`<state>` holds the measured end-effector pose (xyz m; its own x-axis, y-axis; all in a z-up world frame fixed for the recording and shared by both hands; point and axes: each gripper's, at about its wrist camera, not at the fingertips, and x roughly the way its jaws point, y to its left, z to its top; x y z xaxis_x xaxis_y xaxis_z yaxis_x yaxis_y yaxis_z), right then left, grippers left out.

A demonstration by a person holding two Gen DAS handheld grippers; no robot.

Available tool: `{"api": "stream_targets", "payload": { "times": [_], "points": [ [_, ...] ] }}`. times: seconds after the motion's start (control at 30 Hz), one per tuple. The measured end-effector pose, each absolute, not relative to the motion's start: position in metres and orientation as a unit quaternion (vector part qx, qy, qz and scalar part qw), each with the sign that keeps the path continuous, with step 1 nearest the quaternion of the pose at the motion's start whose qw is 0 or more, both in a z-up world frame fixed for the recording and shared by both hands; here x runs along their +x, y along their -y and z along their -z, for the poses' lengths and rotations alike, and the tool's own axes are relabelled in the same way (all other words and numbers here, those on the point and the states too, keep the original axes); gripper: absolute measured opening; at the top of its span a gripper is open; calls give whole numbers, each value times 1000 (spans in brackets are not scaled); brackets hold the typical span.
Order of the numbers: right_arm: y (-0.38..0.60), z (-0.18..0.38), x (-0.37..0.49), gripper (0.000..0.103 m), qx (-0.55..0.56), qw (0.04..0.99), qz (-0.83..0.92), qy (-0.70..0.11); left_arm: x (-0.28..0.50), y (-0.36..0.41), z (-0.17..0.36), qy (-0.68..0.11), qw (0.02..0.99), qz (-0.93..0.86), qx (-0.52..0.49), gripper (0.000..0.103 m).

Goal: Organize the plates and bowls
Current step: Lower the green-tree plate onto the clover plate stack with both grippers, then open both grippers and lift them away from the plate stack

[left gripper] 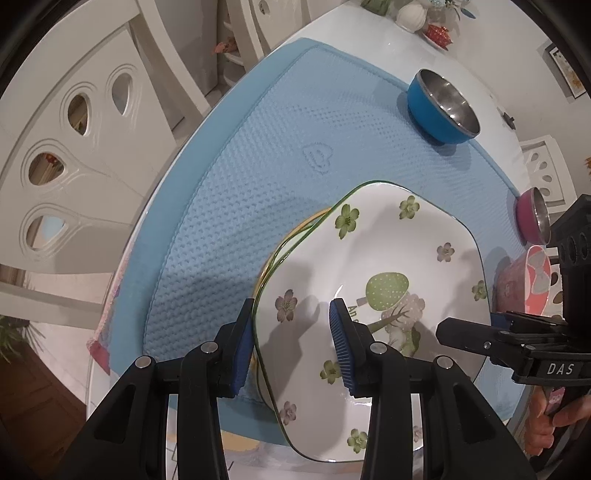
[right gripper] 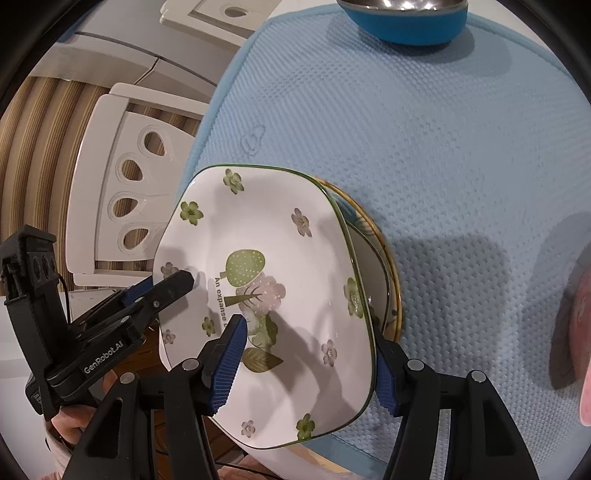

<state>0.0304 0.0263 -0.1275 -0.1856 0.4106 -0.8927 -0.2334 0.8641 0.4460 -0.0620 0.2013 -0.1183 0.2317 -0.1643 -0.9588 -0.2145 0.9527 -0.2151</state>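
Note:
A white square plate with green and pink flowers and a tree print (left gripper: 391,280) (right gripper: 280,258) lies on top of other plates, among them one with a yellow rim (left gripper: 295,229) (right gripper: 384,258), on the blue mat (left gripper: 258,166) (right gripper: 443,147). My left gripper (left gripper: 291,343) is open, its fingers astride the plate's left rim; it also shows in the right wrist view (right gripper: 162,291). My right gripper (right gripper: 310,365) is open, its fingers astride the plate's right rim; it shows in the left wrist view too (left gripper: 476,332). A blue steel bowl (left gripper: 441,107) (right gripper: 406,18) stands at the mat's far side.
A pink steel bowl (left gripper: 532,218) and a pink patterned bowl (left gripper: 524,280) (right gripper: 583,332) stand at the mat's right side. White chairs (left gripper: 66,147) (right gripper: 125,184) stand beside the table. A white vase (left gripper: 410,14) and a red item (left gripper: 437,33) are at the far end.

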Motion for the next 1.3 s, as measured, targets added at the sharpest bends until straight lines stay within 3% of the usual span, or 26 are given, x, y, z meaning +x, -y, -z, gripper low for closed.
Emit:
{"api": "stream_targets", "payload": {
  "times": [1.3],
  "points": [
    [-24, 126, 35, 61, 64, 606, -232, -758, -54, -200, 126, -640, 756, 2, -138, 36]
  ]
}}
